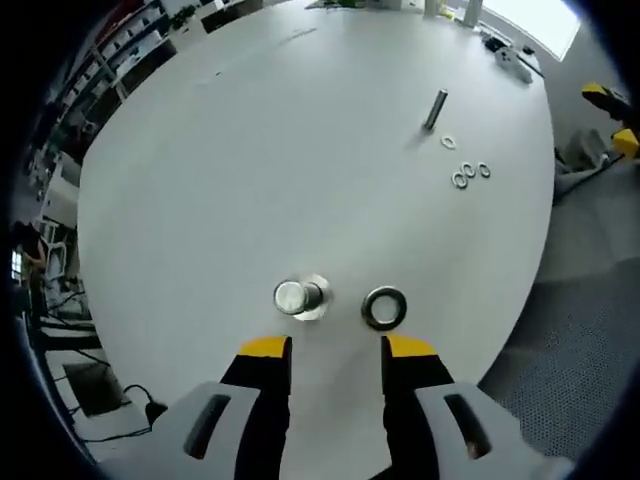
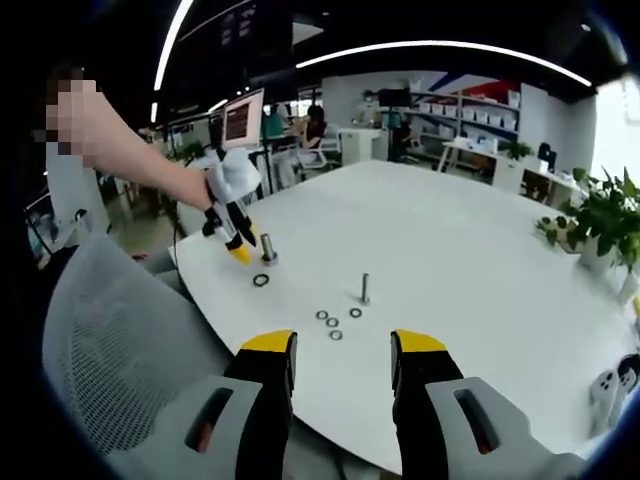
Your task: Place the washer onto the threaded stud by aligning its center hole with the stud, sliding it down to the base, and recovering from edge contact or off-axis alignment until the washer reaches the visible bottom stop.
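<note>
Both tongs released, empty: left gripper point(image 1: 335, 348) hovers behind washer point(image 1: 384, 308) and stud point(image 1: 293, 296); right gripper point(image 2: 343, 343) hangs well back. An off-centre pinch risks skidding the washer.

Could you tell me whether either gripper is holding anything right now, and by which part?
Nothing is held. The left gripper and the right gripper are both open and empty.

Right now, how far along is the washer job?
Nothing is seated yet. The large washer lies flat on the table beside the upright stud. The left gripper is open just short of them. Left to do: grasp, align, slide down.
</note>
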The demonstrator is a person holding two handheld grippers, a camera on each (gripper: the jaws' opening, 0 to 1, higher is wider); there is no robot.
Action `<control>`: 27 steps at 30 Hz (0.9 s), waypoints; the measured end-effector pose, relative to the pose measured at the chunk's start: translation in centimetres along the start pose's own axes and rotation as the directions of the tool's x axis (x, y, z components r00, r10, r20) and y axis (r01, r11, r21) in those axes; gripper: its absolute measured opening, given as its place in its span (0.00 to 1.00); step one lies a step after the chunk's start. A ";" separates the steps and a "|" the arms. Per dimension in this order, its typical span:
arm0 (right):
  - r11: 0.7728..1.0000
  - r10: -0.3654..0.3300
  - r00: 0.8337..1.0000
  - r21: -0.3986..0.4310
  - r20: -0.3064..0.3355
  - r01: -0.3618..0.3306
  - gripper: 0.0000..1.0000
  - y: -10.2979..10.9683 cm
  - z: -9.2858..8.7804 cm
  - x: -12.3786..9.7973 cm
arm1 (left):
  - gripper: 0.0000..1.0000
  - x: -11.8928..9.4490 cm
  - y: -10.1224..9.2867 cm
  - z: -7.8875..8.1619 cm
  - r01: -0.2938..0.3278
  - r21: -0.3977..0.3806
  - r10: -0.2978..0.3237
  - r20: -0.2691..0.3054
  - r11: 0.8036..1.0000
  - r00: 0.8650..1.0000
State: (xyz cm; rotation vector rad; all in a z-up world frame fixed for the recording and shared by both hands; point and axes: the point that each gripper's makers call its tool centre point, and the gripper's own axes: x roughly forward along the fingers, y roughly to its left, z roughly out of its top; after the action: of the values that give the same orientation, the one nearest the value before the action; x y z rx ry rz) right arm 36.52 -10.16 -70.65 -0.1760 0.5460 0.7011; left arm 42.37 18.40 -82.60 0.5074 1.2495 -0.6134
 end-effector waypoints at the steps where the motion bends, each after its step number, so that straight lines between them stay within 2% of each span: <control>1: 1.000 0.001 1.000 0.000 0.001 -0.001 0.40 0.0 0.0 0.0 | 0.34 0.0 -0.2 0.0 0.001 -0.005 -0.001 0.000 1.000 1.000; 9: 1.000 0.011 1.000 -0.007 -0.001 -0.011 0.39 0.3 0.0 0.0 | 0.35 0.3 -1.5 0.7 0.017 -0.095 -0.015 0.023 0.995 1.000; 13: 1.000 0.012 1.000 -0.004 0.003 -0.012 0.39 0.2 0.0 0.0 | 0.34 1.1 -2.3 0.8 0.017 -0.095 -0.015 0.017 0.995 1.000; 16: 1.000 0.011 1.000 -0.003 0.002 -0.011 0.39 0.2 0.0 0.0 | 0.35 1.7 -2.9 0.5 0.031 -0.102 -0.032 -0.009 0.994 0.999; 21: 1.000 0.011 1.000 -0.002 0.002 -0.011 0.39 0.2 0.0 0.0 | 0.34 2.0 -3.7 0.8 0.038 -0.108 -0.039 -0.007 0.993 0.999; 27: 1.000 0.007 1.000 0.001 0.005 -0.007 0.39 0.1 0.0 0.0 | 0.32 2.7 -3.4 1.2 0.020 -0.122 -0.019 0.007 0.992 1.000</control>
State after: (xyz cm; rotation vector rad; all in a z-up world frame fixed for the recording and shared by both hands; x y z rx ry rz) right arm 36.44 -10.11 -70.62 -0.1720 0.5426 0.7077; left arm 41.42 14.74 -84.99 0.3923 1.2794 -0.5507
